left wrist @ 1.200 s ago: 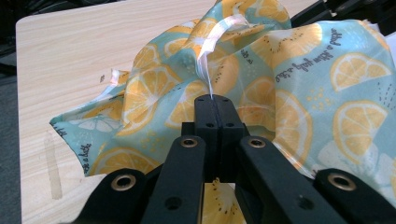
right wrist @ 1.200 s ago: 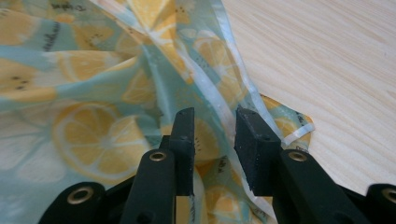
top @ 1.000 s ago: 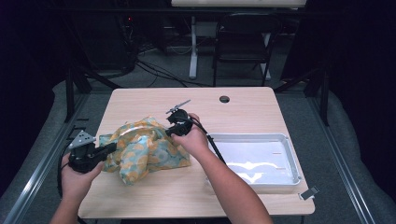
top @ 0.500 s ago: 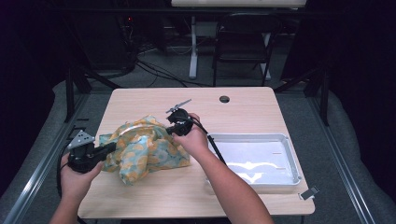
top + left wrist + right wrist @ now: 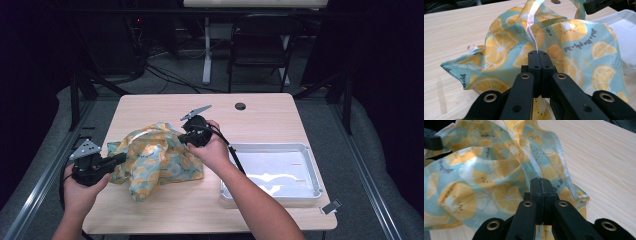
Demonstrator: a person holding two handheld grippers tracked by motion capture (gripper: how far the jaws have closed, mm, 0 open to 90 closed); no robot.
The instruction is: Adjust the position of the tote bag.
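A crumpled cloth (image 5: 155,160) printed with orange slices on pale blue lies on the left half of the wooden table (image 5: 260,120). My left gripper (image 5: 120,159) is at the cloth's left edge, shut on a fold of it; in the left gripper view the jaws meet on the cloth (image 5: 564,40) at the left gripper's tip (image 5: 537,53). My right gripper (image 5: 181,137) holds the cloth's upper right edge, shut on its hem. In the right gripper view the cloth (image 5: 481,177) bunches up to the closed tip of the right gripper (image 5: 539,180).
A shallow white tray (image 5: 310,152) sits at the table's right front, with the right forearm crossing its left rim. A dark round hole (image 5: 240,106) is near the table's back edge. A black chair (image 5: 260,45) and cables are on the floor beyond.
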